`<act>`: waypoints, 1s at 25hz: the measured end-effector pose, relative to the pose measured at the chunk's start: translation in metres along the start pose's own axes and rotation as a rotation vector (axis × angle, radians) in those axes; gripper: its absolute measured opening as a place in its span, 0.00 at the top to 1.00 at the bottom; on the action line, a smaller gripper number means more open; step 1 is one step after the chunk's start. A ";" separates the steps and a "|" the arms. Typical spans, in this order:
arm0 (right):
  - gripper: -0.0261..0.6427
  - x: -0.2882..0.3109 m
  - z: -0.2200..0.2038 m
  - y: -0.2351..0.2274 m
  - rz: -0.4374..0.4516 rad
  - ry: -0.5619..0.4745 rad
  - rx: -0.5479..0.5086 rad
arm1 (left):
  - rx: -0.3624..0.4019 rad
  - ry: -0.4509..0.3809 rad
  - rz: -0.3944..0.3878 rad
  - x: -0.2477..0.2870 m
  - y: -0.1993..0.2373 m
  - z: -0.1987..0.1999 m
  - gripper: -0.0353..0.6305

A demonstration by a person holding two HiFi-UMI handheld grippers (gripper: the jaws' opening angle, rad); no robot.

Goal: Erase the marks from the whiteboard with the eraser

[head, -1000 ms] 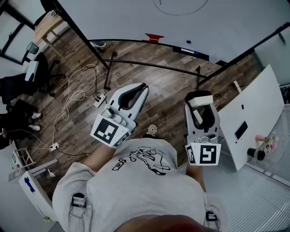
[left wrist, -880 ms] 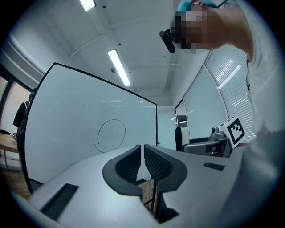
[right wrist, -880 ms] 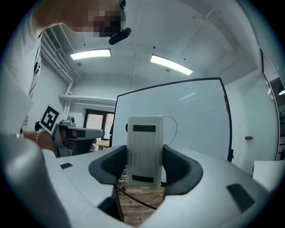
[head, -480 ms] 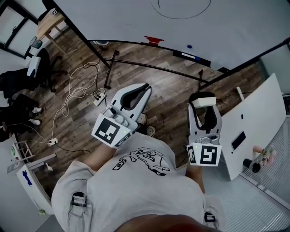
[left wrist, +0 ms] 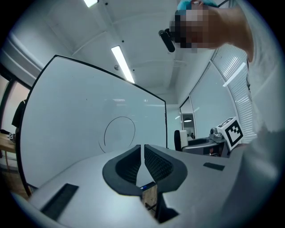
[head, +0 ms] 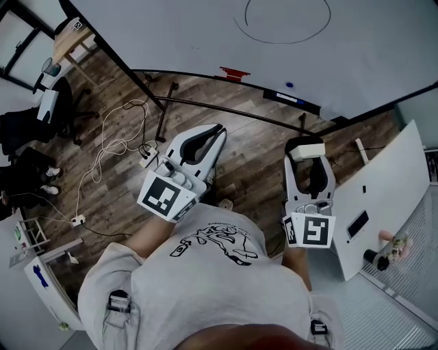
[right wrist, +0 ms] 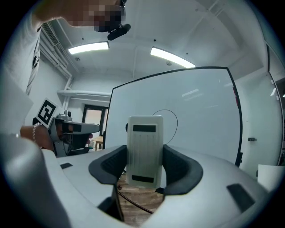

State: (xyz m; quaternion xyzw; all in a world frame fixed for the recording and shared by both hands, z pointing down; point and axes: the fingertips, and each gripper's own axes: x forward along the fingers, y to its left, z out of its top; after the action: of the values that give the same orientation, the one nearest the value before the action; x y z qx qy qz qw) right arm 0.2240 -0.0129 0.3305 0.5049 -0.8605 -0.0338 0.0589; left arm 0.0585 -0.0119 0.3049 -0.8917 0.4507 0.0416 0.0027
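Note:
The whiteboard [head: 205, 34] stands on a black frame ahead of me, with a thin black circle mark [head: 287, 19] drawn on it. The circle mark [left wrist: 119, 132] shows in the left gripper view and the circle mark [right wrist: 171, 116] in the right gripper view behind the eraser. My right gripper [head: 306, 152] is shut on a white block eraser [right wrist: 144, 150], held upright between the jaws, well short of the board. My left gripper [head: 217, 130] is shut with nothing between its pads, the jaws meeting at a thin line [left wrist: 142, 156].
The board's tray holds a red object [head: 234, 72] and a marker [head: 287, 97]. Cables and a power strip [head: 147, 152] lie on the wood floor at left. A white panel [head: 383, 188] leans at right. Chairs [head: 34, 130] stand far left.
The view has shifted so more of the whiteboard and the whole circle show at the top. Both grippers sit slightly nearer the board; their states are unchanged.

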 end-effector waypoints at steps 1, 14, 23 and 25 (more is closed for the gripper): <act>0.58 0.010 0.002 -0.001 -0.002 0.000 -0.008 | 0.000 -0.004 0.002 0.003 0.009 0.001 0.89; 0.58 0.147 0.055 -0.026 -0.102 -0.009 -0.195 | 0.031 -0.052 -0.001 0.040 0.128 0.019 0.89; 0.58 0.224 0.104 -0.088 -0.255 0.021 -0.375 | 0.026 -0.021 -0.060 0.067 0.178 0.006 0.90; 0.58 0.237 0.112 -0.099 -0.281 0.026 -0.395 | 0.023 -0.012 -0.078 0.069 0.182 0.002 0.90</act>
State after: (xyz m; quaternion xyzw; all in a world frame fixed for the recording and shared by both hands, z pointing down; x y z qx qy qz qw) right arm 0.1799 -0.2677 0.2236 0.5987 -0.7577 -0.2029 0.1622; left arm -0.0476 -0.1756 0.3037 -0.9083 0.4159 0.0417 0.0171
